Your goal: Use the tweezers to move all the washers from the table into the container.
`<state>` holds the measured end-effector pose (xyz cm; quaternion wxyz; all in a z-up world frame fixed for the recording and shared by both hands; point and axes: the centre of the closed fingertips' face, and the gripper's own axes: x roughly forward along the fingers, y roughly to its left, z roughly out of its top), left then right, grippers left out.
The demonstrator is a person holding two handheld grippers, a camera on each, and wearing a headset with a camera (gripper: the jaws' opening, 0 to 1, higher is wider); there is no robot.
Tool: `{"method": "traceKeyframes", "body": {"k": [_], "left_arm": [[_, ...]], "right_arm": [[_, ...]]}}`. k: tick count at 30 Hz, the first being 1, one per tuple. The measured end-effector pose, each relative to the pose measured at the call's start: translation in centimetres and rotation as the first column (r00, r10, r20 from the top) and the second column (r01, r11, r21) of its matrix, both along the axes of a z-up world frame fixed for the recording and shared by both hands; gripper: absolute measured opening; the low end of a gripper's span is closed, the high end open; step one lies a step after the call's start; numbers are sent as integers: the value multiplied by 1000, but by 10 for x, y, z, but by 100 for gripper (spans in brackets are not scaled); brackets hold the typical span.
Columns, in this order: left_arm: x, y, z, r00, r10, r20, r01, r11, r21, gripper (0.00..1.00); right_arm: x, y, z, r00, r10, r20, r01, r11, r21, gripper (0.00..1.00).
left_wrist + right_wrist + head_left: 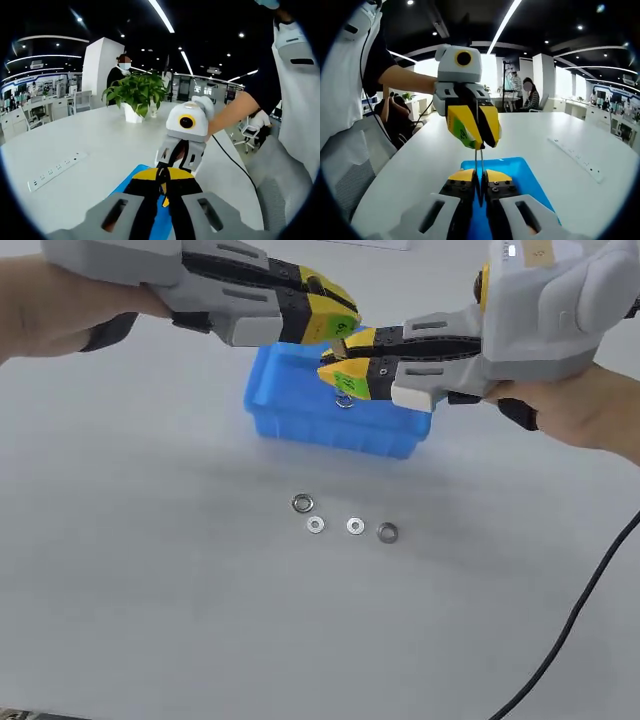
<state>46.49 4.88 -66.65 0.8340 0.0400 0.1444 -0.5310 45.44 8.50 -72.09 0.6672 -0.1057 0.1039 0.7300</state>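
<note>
Your right gripper [328, 366] has its jaws clamped on the tweezers [479, 167], which run fwd from btwn them. Your left gripper [348, 320] faces it nose to nose, jaws closed to a slit w/ the tweezers' far end at its tips. Can't tell if the left one actually pinches them or just steadies them.

Likely reason for the two-handed setup: one gripper carries the tool and the other braces or works it, since a thin tool is hard to manage w/ one jaw pair. Both sit above the blue container [290, 430], prob. so anything let go lands inside.

One washer [345, 400] shows just under the right gripper's tips, inside the container's outline. Can't tell if it hangs from the tweezers or lies on the bottom.

Four more washers [355, 526] lie in a loose row on the counter [150, 580], in front of the container and well apart from both grippers. By my read that leaves four pickups to do.
</note>
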Motion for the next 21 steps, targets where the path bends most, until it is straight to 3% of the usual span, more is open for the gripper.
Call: {"method": "traceKeyframes", "body": {"k": [3,5,6,10,14,18,21], "left_arm": [[-1,-4,-2,1000,1,19,-1,1000,23,7],[1,-5,-3,998,-4,57,0,998,60,7],[-1,-8,-4,997,-17,73,12,997,72,6],[4,-8,-5,998,-3,68,-4,996,90,5],[3,-9,-7,996,-8,91,-4,992,129,5],[4,-7,-6,996,-4,89,-7,992,129,5],[6,-6,-4,996,5,93,-16,992,124,5]], "right_arm": [[3,2,-4,1000,-5,20,5,1000,-13,7],[8,3,-7,998,-14,66,16,999,-33,8],[7,5,-8,998,-9,64,11,999,-39,8],[10,6,-12,997,-17,79,22,998,-62,9],[12,7,-15,995,-23,98,32,995,-97,10],[14,3,-22,989,-28,148,51,987,-153,12],[15,1,-24,987,-40,156,65,984,-163,15]]}}
